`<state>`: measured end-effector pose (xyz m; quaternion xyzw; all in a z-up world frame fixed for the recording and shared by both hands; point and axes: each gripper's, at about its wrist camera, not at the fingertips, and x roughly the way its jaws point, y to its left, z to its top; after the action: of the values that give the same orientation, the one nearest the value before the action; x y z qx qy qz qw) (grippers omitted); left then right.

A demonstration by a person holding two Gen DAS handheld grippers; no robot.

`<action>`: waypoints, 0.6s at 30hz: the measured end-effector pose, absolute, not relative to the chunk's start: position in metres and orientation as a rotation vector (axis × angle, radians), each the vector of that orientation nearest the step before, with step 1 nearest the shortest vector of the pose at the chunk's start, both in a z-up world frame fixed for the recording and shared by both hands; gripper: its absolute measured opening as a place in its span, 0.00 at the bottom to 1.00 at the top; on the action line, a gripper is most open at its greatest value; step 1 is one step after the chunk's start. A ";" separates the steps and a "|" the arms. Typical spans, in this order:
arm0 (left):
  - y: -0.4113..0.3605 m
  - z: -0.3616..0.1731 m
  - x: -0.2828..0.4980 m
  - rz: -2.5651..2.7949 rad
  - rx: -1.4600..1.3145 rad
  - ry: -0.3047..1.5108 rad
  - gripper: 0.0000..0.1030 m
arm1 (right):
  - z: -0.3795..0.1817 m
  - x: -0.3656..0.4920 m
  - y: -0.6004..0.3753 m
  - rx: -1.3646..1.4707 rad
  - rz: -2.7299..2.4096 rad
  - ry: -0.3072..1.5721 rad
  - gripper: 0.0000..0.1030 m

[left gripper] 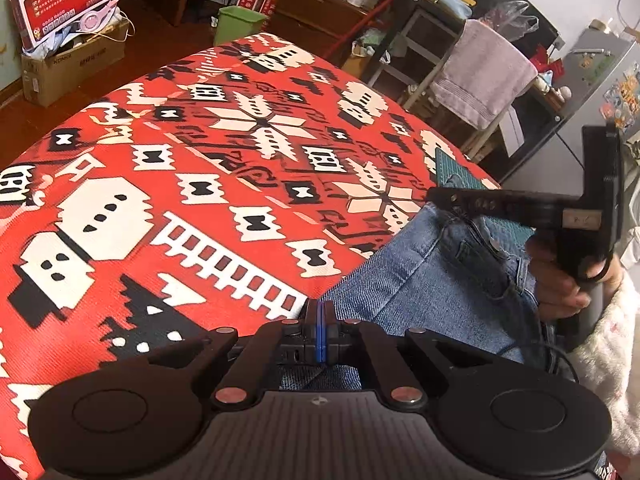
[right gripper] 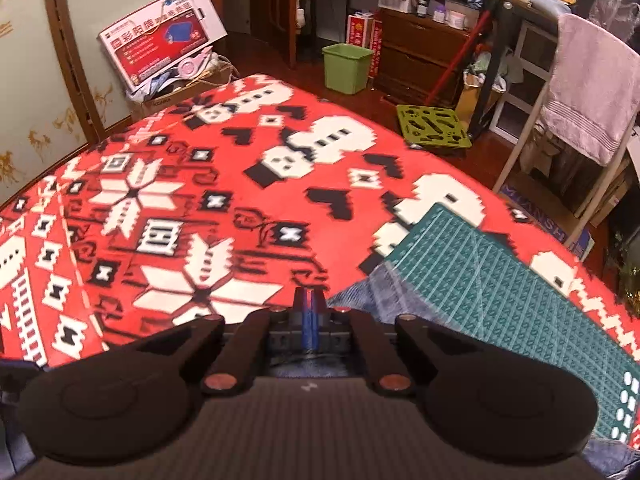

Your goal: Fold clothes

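Both tongs pinched shut on denim edge: left tongs (left gripper: 319, 312) and right tongs (right gripper: 309, 302) hold jeans (left gripper: 420, 280), which lie right of left tongs, over red-patterned desk (left gripper: 200, 200)

A cluttered home room: patterned bedspread (left gripper: 200, 200), towel (right gripper: 592, 92) on rack, green wastebasket (right gripper: 346, 68).

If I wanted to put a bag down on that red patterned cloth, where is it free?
Most of the red, white and black patterned cloth lies bare, from the blue denim jeans out to the far edge by the green plastic bin. It is crowded near the right side, where the jeans, the green gridded cutting mat and both hand-held grippers sit.
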<state>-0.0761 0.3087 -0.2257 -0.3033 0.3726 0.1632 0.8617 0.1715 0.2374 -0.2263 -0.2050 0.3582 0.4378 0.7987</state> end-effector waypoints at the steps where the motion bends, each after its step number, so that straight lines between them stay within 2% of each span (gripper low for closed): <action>1: 0.308 -0.226 -0.076 0.343 -0.634 0.781 0.02 | -0.221 0.173 0.233 -0.424 0.940 0.757 0.02; 7: 0.309 -0.227 -0.079 0.337 -0.641 0.772 0.02 | -0.231 0.190 0.227 -0.475 0.882 0.789 0.03; 18: 0.309 -0.227 -0.079 0.327 -0.630 0.770 0.03 | -0.234 0.210 0.232 -0.404 0.832 0.765 0.04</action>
<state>-0.0792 0.3088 -0.2271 -0.3009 0.3676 0.1561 0.8660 0.2100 0.2325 -0.2340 -0.1902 0.3602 0.3915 0.8251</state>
